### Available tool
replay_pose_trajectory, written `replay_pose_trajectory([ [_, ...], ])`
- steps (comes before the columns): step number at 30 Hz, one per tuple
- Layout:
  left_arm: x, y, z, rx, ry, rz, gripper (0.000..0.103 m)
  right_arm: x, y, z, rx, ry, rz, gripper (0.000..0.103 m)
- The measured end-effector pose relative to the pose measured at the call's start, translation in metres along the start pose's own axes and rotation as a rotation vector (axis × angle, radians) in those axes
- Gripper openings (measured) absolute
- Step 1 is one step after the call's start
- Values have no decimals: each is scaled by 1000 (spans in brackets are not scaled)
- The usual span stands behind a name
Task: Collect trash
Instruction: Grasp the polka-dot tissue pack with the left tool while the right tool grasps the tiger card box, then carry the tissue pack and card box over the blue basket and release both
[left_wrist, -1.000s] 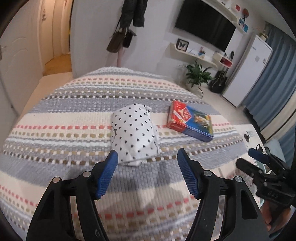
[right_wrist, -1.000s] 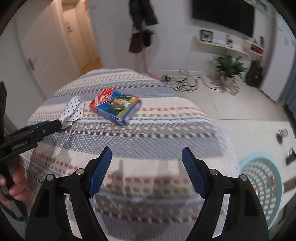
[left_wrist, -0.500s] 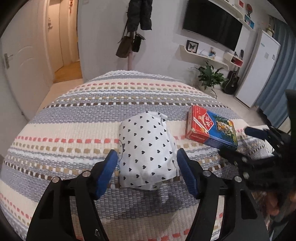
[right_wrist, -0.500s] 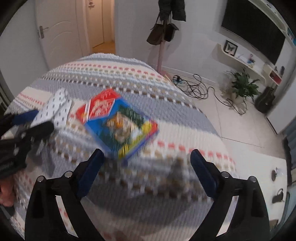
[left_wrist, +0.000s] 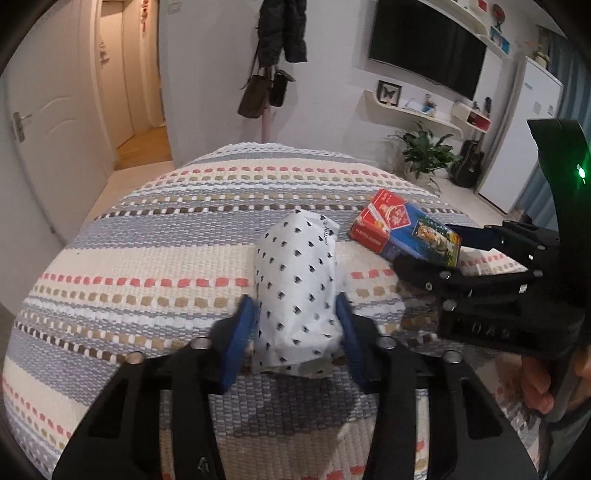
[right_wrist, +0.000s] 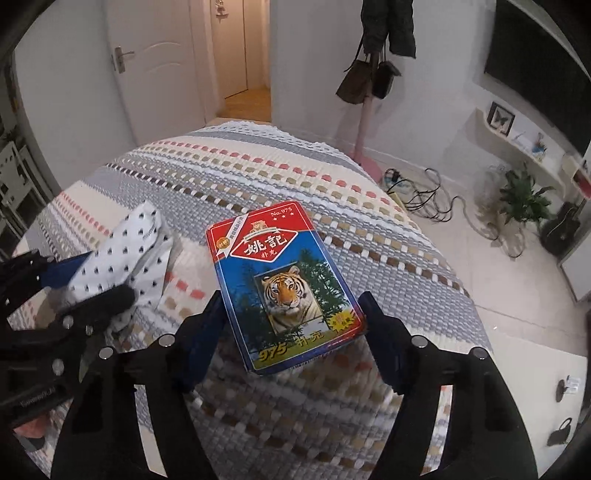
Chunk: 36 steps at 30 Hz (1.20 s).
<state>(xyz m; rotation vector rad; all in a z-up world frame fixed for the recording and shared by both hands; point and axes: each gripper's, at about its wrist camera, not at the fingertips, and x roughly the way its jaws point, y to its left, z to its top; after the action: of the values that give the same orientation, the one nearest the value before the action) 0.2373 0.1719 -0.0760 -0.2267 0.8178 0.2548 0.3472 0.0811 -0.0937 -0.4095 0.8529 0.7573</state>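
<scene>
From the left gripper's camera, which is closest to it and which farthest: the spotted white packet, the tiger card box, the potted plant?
1. Spotted white packet: between the left gripper's pads, which have just been closing.
2. Tiger card box: right, on the bedspread.
3. Potted plant: far right, on the floor.

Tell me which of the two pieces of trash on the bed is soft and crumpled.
The white dotted paper bag, squeezed in the left tool. The other piece, the tiger box between the right tool's fingers, is stiff and flat.

A striped woven blanket (left_wrist: 147, 266) is covering the bed. Behind it, bags (left_wrist: 262, 92) are hanging on a coat stand, a television (left_wrist: 424, 48) is hanging above shelves, and a potted plant (right_wrist: 524, 195) is standing near tangled cables (right_wrist: 432, 192).
</scene>
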Motion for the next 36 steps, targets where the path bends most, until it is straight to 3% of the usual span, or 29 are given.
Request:
replay_pose_trajectory([
  [3,-1,1,-1,10,0,-48,20,-14,6,-12,13,-16,0,67],
  [6,-3,-1,-4,24,-4,-84,13,-39,9,-29,53,-42,-7,67],
  [17,-65,-41,-14,86,-84,-262,12,-175,-21,-101,246,-237,-102,67],
  [27,-124,-153,-24,271,-118,-411,12,-274,-90,-188,473,-361,-315,68],
  [31,-134,-212,-39,370,-114,-463,12,-292,-120,-226,565,-319,-503,68],
  [36,-122,-275,-65,478,-62,-501,12,-292,-159,-281,745,-255,-528,68],
])
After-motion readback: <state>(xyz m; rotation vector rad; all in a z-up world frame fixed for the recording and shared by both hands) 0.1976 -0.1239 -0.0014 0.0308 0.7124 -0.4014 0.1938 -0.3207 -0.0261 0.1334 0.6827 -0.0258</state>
